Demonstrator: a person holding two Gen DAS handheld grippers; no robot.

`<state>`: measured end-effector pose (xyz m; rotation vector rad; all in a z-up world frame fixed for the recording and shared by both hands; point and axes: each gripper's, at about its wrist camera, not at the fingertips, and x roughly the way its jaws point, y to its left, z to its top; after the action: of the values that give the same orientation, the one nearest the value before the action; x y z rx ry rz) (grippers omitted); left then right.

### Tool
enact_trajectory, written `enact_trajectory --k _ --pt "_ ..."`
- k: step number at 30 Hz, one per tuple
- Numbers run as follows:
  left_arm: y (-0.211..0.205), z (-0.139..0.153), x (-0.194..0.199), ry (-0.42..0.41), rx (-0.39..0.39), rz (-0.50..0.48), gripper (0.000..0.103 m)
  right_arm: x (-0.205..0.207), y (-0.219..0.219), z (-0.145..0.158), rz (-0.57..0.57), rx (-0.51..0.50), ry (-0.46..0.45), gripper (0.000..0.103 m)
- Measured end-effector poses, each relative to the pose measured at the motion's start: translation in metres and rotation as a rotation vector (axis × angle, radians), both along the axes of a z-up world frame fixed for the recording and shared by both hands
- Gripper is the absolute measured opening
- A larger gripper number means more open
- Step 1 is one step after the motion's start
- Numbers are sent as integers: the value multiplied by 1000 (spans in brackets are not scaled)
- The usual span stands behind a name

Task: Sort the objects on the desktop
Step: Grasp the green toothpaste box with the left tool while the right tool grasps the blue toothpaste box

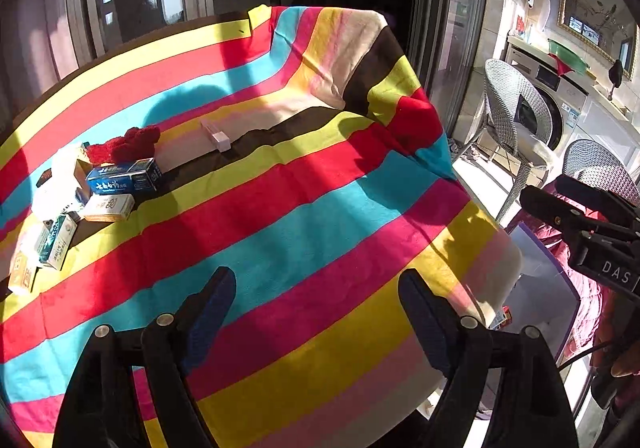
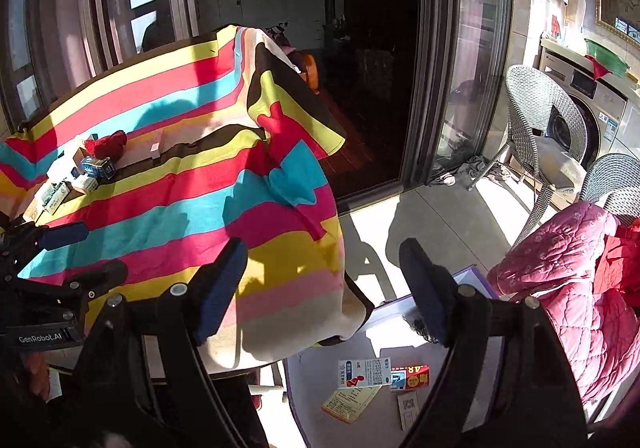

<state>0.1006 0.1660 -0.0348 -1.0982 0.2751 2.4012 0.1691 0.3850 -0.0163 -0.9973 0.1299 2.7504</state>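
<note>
A table under a striped cloth (image 1: pixel 304 207) holds a cluster of small boxes at its far left: a blue box (image 1: pixel 124 177), a cream box (image 1: pixel 108 207) and a teal box (image 1: pixel 58 242). A red knitted item (image 1: pixel 124 145) and a long white box (image 1: pixel 216 135) lie behind them. My left gripper (image 1: pixel 316 312) hangs open over the cloth, empty. My right gripper (image 2: pixel 324 284) is open and empty above the table's corner and a white bin (image 2: pixel 472 276) with a purple rim on the floor. Inside it lie a white-blue box (image 2: pixel 364 372), a red box (image 2: pixel 412 376) and a yellow packet (image 2: pixel 350 404).
Two wicker chairs (image 2: pixel 536 127) and a washing machine (image 2: pixel 592 115) stand at the right. A pink quilted jacket (image 2: pixel 568 280) lies beside the bin. A dark sliding glass door (image 2: pixel 440 67) is behind the table. Sunlit floor (image 2: pixel 432 215) lies between table and chairs.
</note>
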Motion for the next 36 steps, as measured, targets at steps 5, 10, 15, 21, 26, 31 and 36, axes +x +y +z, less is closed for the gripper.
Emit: enact_trajectory --k 5,10,15,21,26,31,36 --pt "-96 -17 -40 -1 -29 238 84 -69 -83 -12 239 67 -20 80" --pt "-174 -34 -78 -7 -83 426 84 -137 -150 -33 456 95 -82 80" --pt "-225 -49 -111 -64 -77 503 84 -192 -195 -55 549 150 -170 80" --pt "-251 -59 -151 -117 -34 529 84 -235 -223 -64 631 137 -211 80" --pt "-250 -58 -173 -127 -15 533 84 -270 -232 -73 646 131 -241 80" --pt "-238 -54 -181 -136 69 469 84 -290 -236 -73 696 48 -240 79" --pt "-224 -50 -181 -150 142 394 84 -301 -250 -75 745 41 -246 63"
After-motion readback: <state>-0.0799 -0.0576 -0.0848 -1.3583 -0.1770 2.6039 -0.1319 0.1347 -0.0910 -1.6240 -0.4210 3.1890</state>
